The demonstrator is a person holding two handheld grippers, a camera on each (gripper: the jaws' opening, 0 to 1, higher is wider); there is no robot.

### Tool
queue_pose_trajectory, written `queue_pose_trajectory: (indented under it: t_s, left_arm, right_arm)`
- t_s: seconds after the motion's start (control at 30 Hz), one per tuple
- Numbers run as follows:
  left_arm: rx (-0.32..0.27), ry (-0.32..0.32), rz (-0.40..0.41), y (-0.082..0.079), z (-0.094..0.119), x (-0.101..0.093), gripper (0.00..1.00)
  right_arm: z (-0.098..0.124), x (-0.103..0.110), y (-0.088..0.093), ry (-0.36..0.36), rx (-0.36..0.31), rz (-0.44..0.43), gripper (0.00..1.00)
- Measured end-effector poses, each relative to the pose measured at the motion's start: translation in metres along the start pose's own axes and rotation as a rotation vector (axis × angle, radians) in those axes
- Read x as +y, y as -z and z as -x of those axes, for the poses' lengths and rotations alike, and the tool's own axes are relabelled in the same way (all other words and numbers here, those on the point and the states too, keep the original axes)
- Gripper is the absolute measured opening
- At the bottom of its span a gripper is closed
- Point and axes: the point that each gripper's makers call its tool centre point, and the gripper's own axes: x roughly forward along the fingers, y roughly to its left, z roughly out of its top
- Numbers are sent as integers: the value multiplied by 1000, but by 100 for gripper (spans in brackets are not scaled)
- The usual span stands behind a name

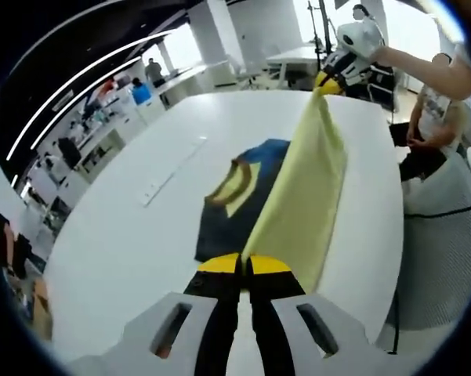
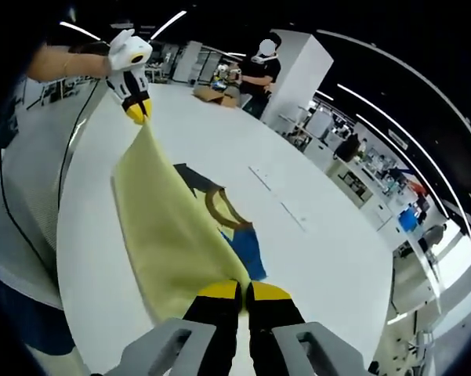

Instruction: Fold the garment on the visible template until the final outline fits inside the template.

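Observation:
The garment lies on the white table [image 1: 125, 243], its navy and blue side [image 1: 219, 223] up, with a brown collar [image 1: 223, 192] around a yellow patch. Its pale yellow half [image 1: 306, 196] is lifted and stretched taut between both grippers. My left gripper [image 1: 243, 265] is shut on one end of the yellow edge, seen far off as the left gripper [image 2: 138, 110]. My right gripper [image 2: 245, 291] is shut on the other end of the yellow cloth [image 2: 168, 235], seen far off as the right gripper [image 1: 329, 84]. The blue part [image 2: 247, 254] peeks out beside it. I cannot make out a template outline.
A flat white strip [image 1: 172, 168] lies on the table beyond the garment, seen too as a strip [image 2: 278, 196]. A person [image 1: 435, 117] sits by the table's edge. Another person [image 2: 260, 74] stands at the far end near a cardboard box [image 2: 211, 94]. Office desks surround the table.

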Motion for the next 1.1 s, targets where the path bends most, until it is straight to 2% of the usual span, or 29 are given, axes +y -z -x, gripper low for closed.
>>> queue_pose_trajectory:
  t_s: [0.53,0.8,1.03,1.1]
  left_arm:
    - [-35,-85,-6,-18,-14,35,0]
    - [-49,-121,16,-22,-26,57,0]
    - [-32,-140,36,-20,-44,71,0]
    - [-45,-170,-5,-24,-49,77,0]
  right_arm:
    - [-24,-33,-9,88,-2,-9,0]
    - [-39,-45,-10,127,28,37,0]
    - [-60,-58,-6,170,55,39,0]
    - [-66,-63,-4,194,69,47,0]
